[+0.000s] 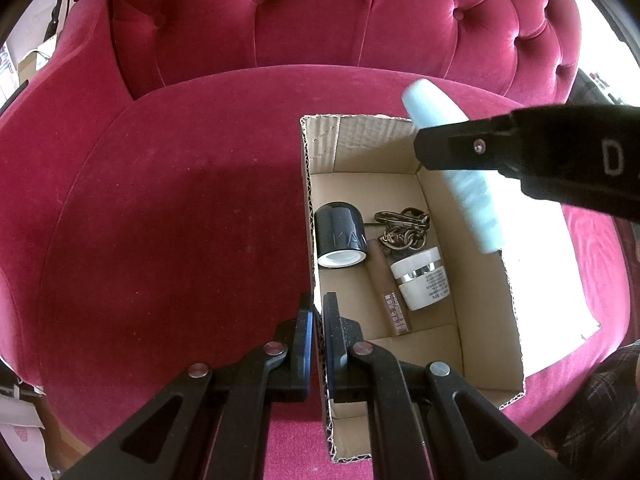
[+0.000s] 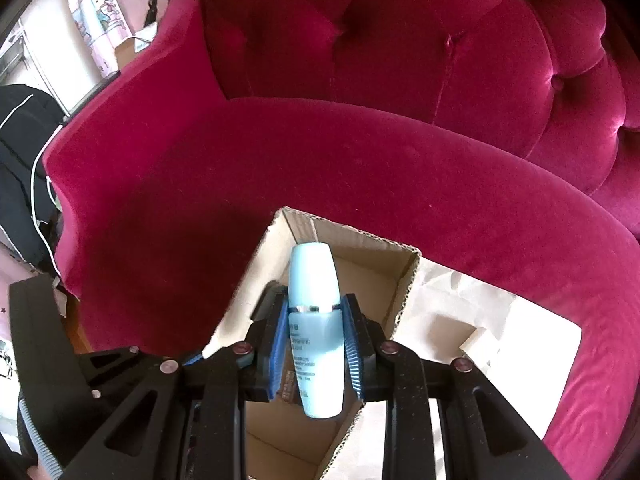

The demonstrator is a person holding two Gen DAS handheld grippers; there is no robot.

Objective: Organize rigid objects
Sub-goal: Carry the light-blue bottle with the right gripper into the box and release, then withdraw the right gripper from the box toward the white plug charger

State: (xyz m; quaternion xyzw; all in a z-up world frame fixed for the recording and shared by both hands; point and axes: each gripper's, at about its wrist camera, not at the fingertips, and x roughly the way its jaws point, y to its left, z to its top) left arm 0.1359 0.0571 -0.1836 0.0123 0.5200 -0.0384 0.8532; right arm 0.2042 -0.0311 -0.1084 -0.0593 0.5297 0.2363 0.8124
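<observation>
A pale blue bottle (image 2: pixel 316 336) sits clamped between the blue-padded fingers of the right gripper (image 2: pixel 316 320), gripped at its silver band, cap end pointing forward. From the left wrist view the same bottle (image 1: pixel 460 168) hangs tilted over the far right corner of an open cardboard box (image 1: pixel 476 288), clear of the things inside, with the right gripper (image 1: pixel 448 148) reaching in from the right.

The left gripper (image 1: pixel 318 320) is pinched on the box's left wall, one finger outside and one inside, the corrugated edge squeezed between the pads.

On the box floor lie a black cup (image 1: pixel 340 240) tipped on its side with its white-rimmed mouth toward the camera, a white jar (image 1: pixel 422 276) with a silver band lying beside it, a slim brown tube (image 1: pixel 390 292) between the two, and a bunch of bronze-coloured metal clips and chain (image 1: pixel 400 228) behind the jar, toward the far wall.

The box rests on the seat of a crimson velvet armchair (image 1: pixel 180 200) with a button-tufted back. One flap (image 1: pixel 540 280) is folded out flat to the right over the cushion, bleached white by sunlight. A dark jacket (image 2: pixel 20 168) hangs to the left of the chair in the right wrist view.
</observation>
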